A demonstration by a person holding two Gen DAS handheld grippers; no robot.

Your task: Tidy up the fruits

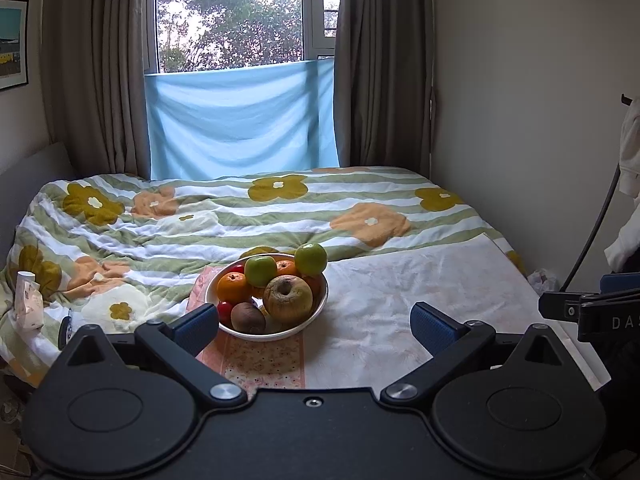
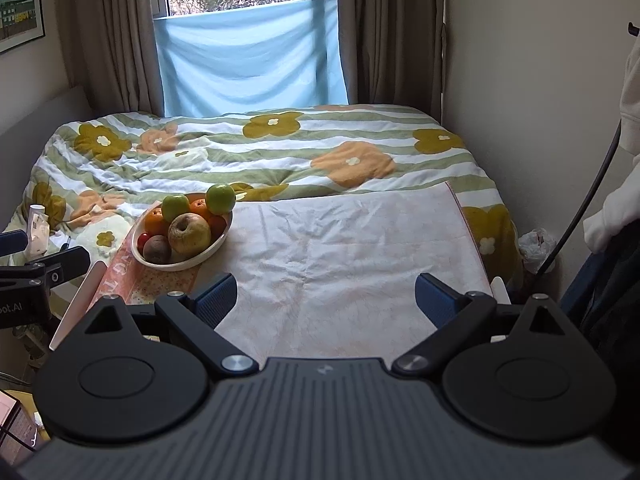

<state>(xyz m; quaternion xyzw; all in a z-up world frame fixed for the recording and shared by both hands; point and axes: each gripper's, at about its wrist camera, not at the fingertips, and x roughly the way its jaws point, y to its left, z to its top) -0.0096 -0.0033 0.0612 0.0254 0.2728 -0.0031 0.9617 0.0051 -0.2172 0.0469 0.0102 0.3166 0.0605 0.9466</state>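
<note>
Ahead of the left gripper [image 1: 314,322], just past its left fingertip, sits the white bowl [image 1: 316,312] piled with fruit: green apples, oranges, a kiwi [image 1: 248,317], a wrinkled brown apple [image 1: 288,298], small red ones. Jaws spread wide, nothing held. From the right gripper [image 2: 324,298], likewise spread and empty, the bowl [image 2: 188,262] lies forward and well left, over pale cloth [image 2: 340,240]. Left gripper is nearer. All fruit lies in the bowl; this fits either gathered or awaiting sorting.
</note>
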